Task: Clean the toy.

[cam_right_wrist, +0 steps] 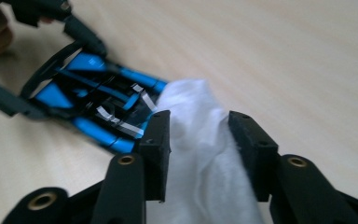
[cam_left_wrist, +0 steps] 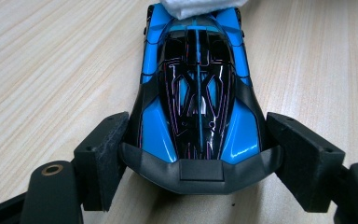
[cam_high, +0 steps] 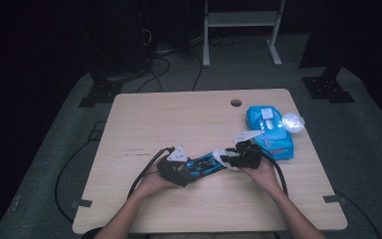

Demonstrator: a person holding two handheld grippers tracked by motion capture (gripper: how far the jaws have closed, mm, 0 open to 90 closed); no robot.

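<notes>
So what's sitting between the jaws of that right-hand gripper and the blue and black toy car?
A crumpled white wipe lies between the right gripper jaws, its far end draped on the toy car, as the right gripper view shows.

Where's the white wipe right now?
The white wipe sits between the right gripper's jaws, draped over one end of the blue toy car, near the table's front-centre.

Pretty dim room: pale wood worktop [cam_high: 179, 114] on grey carpet [cam_high: 368, 144], a white metal stand [cam_high: 241, 20] past its far edge, cables [cam_high: 164, 64] trailing around.
</notes>
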